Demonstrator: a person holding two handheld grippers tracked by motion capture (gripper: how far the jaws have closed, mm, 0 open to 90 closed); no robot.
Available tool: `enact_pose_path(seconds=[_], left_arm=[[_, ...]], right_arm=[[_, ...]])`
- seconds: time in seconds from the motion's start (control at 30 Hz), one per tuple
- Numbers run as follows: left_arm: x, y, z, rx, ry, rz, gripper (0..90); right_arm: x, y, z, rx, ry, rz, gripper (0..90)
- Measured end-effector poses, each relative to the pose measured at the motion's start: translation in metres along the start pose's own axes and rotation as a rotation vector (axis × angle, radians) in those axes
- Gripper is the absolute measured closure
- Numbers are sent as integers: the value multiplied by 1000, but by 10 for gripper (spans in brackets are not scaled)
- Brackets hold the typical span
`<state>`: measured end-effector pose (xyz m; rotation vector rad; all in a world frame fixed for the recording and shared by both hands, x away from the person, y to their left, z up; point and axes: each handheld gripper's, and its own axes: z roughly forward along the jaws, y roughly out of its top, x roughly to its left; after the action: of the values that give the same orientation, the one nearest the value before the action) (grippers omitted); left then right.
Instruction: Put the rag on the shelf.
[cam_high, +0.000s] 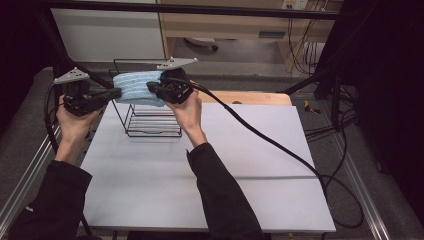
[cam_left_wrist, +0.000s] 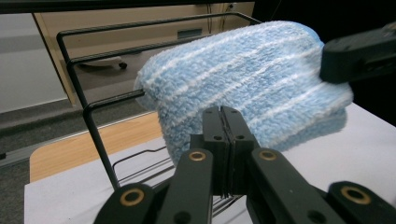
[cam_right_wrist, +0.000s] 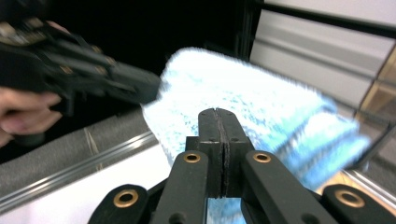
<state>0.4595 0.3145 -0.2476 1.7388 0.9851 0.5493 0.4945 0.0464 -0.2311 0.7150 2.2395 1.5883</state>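
Blue striped towel (cam_high: 137, 87) draped over black wire rack (cam_high: 150, 125) top rail; left gripper (cam_high: 116, 93) and right gripper (cam_high: 151, 87) both pinch its ends, jaws closed. Release left, I judge.

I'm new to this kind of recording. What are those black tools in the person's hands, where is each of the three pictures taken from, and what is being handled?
A person holds a handheld black claw in each hand. The high view looks down on the white table from above; the other two pictures come from cameras riding on each claw, looking along its jaws. On the table stands a black wire rack. A folded blue towel is draped over the rack's top wire. The left claw pinches one end of the towel and the right claw the other; both have their jaws shut on the cloth. A thick cable trails from the right claw.
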Motion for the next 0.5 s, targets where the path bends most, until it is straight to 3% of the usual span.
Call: enact_pose_path(seconds=[0.2,0.5], left_arm=[[2,-7,4,16,6,-8,884],[6,-16,17,36,25,-25,883]], right_arm=[[-9,-19,5,38,-9,39,900],[-15,-36,10,37,-35,38,900]])
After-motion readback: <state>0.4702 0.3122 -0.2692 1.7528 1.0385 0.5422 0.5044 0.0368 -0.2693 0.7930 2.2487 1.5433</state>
